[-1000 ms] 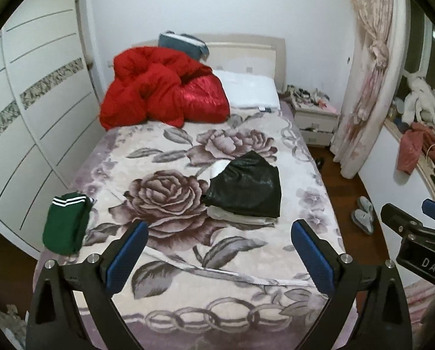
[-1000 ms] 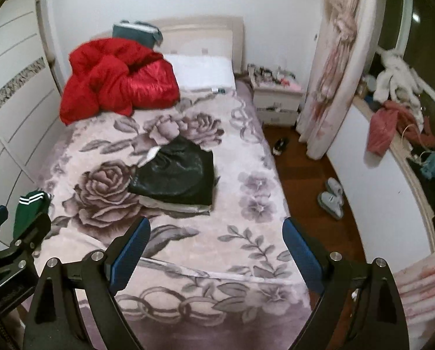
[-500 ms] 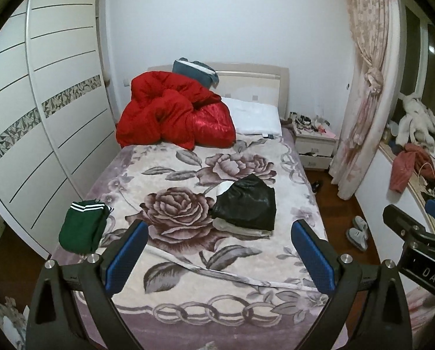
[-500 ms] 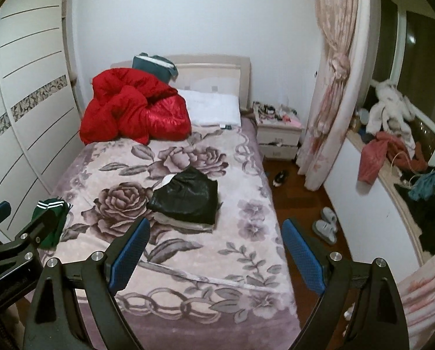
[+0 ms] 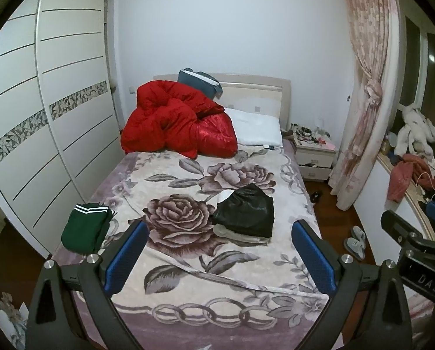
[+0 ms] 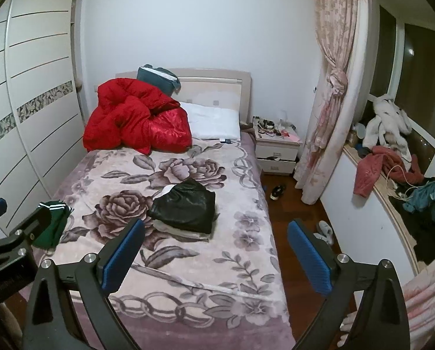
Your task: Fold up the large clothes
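Folded black clothing [image 5: 245, 215] lay in a low stack on the floral bed blanket [image 5: 188, 262], ahead of the left gripper [image 5: 218, 250] and slightly toward its right finger, well apart from it. In the right wrist view the same stack [image 6: 185, 207] sat ahead of the right gripper [image 6: 216, 249], nearer its left finger. A pale garment showed beneath the black one, its edge peeking out along the near side.

Both grippers were spread wide, blue pads [image 5: 127, 258] facing each other, holding nothing and hovering above the foot of the bed. The right gripper's black frame appeared at the far right edge of the left wrist view, and the left gripper's frame at the far left edge of the right wrist view.

A folded green garment with white stripes [image 5: 84, 227] rested at the blanket's edge, just beyond the left gripper's left finger. Farther ahead, a crumpled red duvet [image 5: 173, 122] was heaped at the head of the bed beside a white pillow [image 5: 255, 127]. A white wardrobe [image 5: 42, 116] stood to the left, a nightstand [image 6: 277, 148] and pink curtain [image 6: 331, 87] to the right, with slippers [image 5: 356, 242] on the wooden floor.
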Demonstrator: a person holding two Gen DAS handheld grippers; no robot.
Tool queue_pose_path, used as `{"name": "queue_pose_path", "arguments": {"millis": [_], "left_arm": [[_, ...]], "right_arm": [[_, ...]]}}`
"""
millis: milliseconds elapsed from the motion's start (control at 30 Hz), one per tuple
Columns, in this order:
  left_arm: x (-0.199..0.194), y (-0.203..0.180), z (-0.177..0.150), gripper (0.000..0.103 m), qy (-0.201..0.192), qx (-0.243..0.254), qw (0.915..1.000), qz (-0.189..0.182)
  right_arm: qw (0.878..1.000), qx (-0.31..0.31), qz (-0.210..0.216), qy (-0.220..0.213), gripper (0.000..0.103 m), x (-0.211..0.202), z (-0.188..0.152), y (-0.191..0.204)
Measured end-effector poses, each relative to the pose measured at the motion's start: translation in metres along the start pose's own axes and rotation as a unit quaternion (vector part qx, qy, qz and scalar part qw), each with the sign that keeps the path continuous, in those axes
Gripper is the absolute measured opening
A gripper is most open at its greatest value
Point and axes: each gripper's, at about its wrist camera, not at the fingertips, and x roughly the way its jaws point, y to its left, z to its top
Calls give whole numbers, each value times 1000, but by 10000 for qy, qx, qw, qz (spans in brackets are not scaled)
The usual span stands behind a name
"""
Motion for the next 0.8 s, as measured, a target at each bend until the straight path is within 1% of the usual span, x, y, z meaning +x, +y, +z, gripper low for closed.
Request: {"name": "queue_pose_path", "arguments": {"millis": [300,800], "left_arm": [[-10,0,-1,101,-123,36,9999,58],[-15,-4,0,101,-212,69,9997,66]], "right_arm": [[9999,-15,127,-9,101,-2,7,-3],[9999,-18,141,-24,102,2,12,-4]]}}
